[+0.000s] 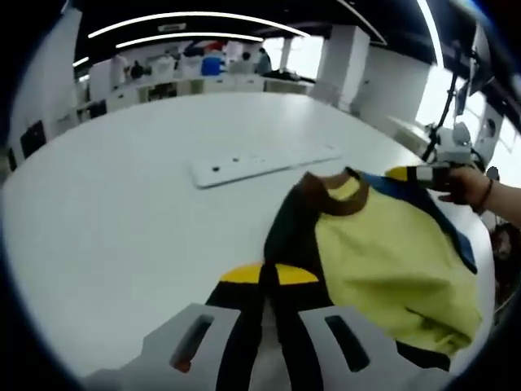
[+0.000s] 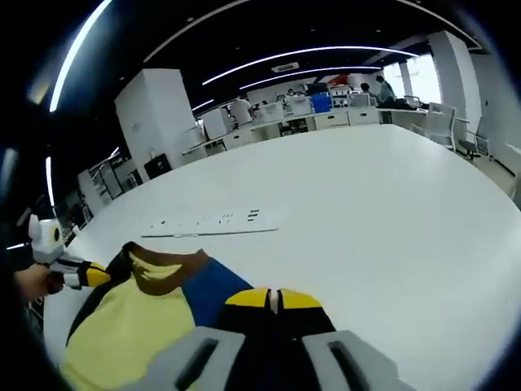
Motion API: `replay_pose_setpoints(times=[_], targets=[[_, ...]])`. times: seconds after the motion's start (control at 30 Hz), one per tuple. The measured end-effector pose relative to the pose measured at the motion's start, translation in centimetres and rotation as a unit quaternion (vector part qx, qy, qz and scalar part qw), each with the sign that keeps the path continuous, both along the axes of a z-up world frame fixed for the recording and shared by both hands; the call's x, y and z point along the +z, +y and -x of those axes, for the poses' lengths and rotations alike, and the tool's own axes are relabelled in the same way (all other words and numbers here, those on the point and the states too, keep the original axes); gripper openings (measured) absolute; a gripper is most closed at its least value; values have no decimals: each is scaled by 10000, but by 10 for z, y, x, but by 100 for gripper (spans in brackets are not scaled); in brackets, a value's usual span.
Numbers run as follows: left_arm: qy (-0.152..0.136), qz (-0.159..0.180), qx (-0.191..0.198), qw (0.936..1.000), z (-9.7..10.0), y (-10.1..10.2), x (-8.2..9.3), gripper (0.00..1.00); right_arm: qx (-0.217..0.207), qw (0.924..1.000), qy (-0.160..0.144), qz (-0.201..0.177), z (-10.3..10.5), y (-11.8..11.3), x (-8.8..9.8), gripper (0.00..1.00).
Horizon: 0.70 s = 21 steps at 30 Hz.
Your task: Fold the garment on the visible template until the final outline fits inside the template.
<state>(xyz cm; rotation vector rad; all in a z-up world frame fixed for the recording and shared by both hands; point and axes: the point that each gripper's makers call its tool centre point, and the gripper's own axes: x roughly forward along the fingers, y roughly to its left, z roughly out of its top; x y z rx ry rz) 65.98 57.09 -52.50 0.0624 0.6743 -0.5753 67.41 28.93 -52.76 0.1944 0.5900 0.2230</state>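
Grippers, two. Left gripper (image 1: 267,287): yellow-tipped, clenched on dark cloth at one edge of the garment, cloth running down between the jaws. Right gripper (image 2: 274,301): likewise clenched on dark cloth at another edge; in the left gripper view it sits at the far right, held in a hand (image 1: 466,184).

Garment (image 1: 383,252): yellow body, brown collar, blue and black panels. Held at two points, bunched and partly raised, its lower part resting on the bench (image 1: 122,212). It is near the bench edge closest to the person.

Strip (image 1: 264,163): white, flat, with dark marks, on the bench just beyond the garment; possibly the template, cannot tell for certain.

Background: office room with desks, ceiling light strips, people at a distance.

Progress, judged: early. No neat fold visible; garment not flattened, outline loose and irregular. Remaining: lay it flat, fold inward, check the outline against the template.
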Motion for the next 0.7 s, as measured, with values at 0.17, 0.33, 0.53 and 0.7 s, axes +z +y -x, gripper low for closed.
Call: replay_pose_setpoints(times=[0.17, 0.33, 0.53, 0.7], targets=[[-81, -53, 69, 9999, 2, 6, 11, 24, 168, 9998, -38, 138, 5, 4, 8, 30], [-181, -22, 45, 9998, 11, 10, 26, 42, 337, 9992, -129, 178, 10, 9, 24, 57], [-478, 61, 14, 9988, 23, 14, 47, 67, 598, 9979, -115, 216, 26, 14, 40, 75], [-650, 36, -33, 9979, 41, 19, 62, 77, 710, 9972, -68, 217, 45, 14, 51, 82]])
